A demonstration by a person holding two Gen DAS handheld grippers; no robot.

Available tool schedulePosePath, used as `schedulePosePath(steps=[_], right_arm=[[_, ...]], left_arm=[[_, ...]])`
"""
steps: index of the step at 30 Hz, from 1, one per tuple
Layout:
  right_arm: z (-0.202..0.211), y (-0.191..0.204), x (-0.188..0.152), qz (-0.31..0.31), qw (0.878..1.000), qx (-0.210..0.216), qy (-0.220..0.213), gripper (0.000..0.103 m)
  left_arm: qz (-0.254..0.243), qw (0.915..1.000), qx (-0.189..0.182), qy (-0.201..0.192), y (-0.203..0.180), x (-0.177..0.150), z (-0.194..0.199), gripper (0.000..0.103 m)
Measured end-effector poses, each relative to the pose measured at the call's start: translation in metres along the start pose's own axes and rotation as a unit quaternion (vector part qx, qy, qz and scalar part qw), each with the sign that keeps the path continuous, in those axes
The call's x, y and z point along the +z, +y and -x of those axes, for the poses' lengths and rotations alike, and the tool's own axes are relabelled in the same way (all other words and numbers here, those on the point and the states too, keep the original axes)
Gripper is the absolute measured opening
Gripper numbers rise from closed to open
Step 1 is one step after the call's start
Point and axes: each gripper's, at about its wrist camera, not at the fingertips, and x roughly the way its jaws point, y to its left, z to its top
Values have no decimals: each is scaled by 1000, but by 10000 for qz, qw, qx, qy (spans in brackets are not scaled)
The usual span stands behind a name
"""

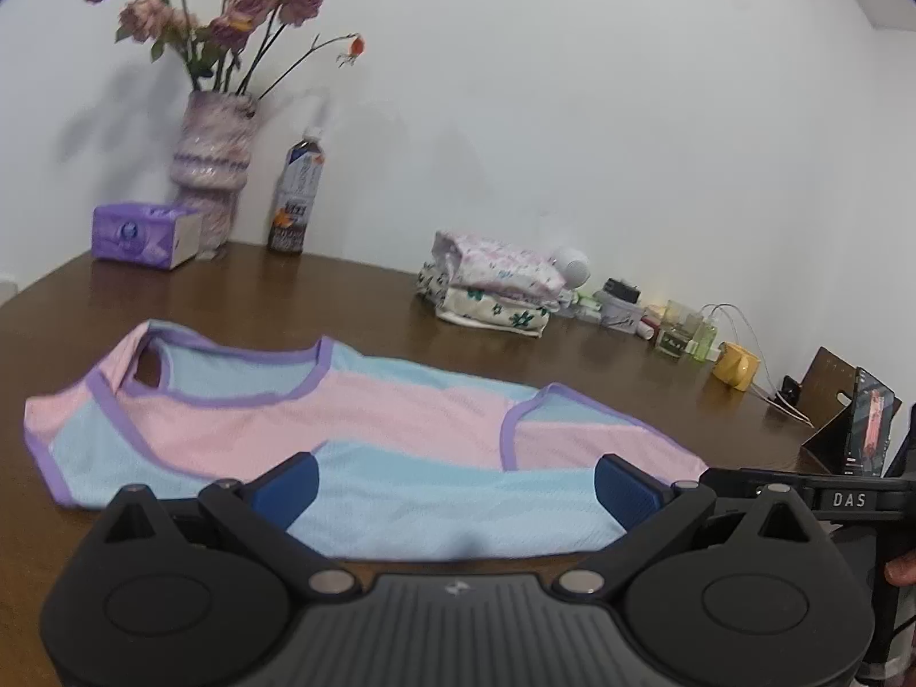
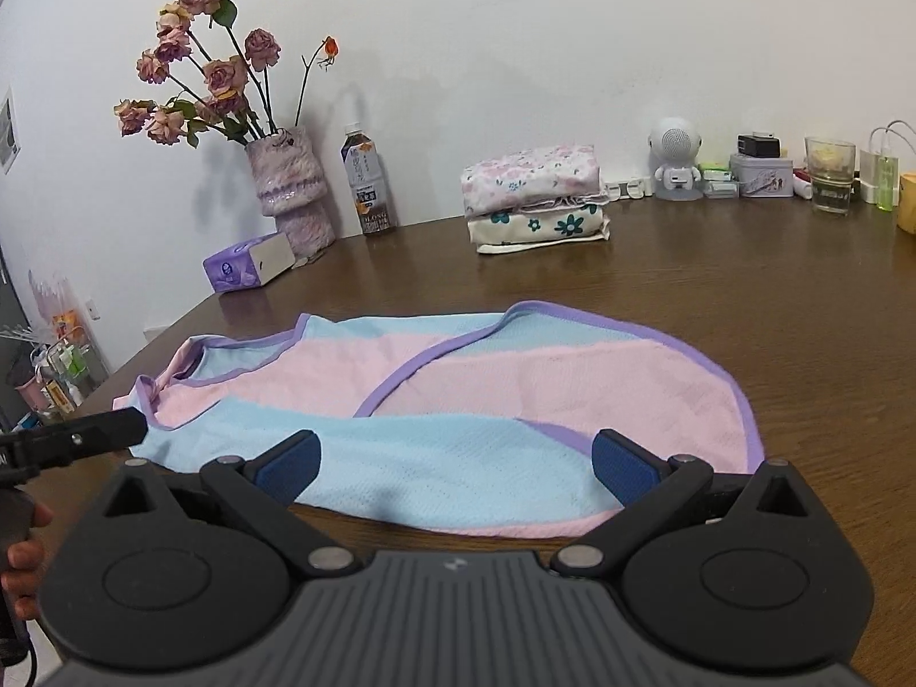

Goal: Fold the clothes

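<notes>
Table (image 2: 744, 297): garment (image 2: 458, 401) spread flat at the near edge. Behind it, along the wall, left to right: tissue box (image 2: 246, 266), vase (image 2: 292, 189) with flowers, bottle (image 2: 366, 183), stack of folded clothes (image 2: 535, 200), speaker (image 2: 675, 157), tin (image 2: 761, 174), glass (image 2: 829, 180).

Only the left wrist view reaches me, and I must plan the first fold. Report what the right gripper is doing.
Observer: The right gripper is open and holds nothing, its fingers either side of the vest's near edge.
Operator: Describe the vest's right end.
Observer: It ends in a rounded purple-trimmed hem, flat on the table.
Operator: Place my left gripper from that side.
Observer: The left gripper points at the vest's near left corner; I cannot tell whether it touches.
</notes>
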Motion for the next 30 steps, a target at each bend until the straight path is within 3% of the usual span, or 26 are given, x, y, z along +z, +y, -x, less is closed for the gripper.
schedulePosePath(steps=[12, 18, 30], right_arm=[[1, -4, 28, 496, 9986, -24, 175, 103], [-3, -10, 43, 467, 9986, -122, 195, 103], [-18, -10, 74, 1037, 9938, -103, 378, 103]], left_arm=[[-730, 9973, -65, -19, -16, 47, 3, 103], [-1024, 9946, -114, 83, -21, 70, -8, 103], [-1630, 9859, -205, 307, -29, 112, -31, 103]])
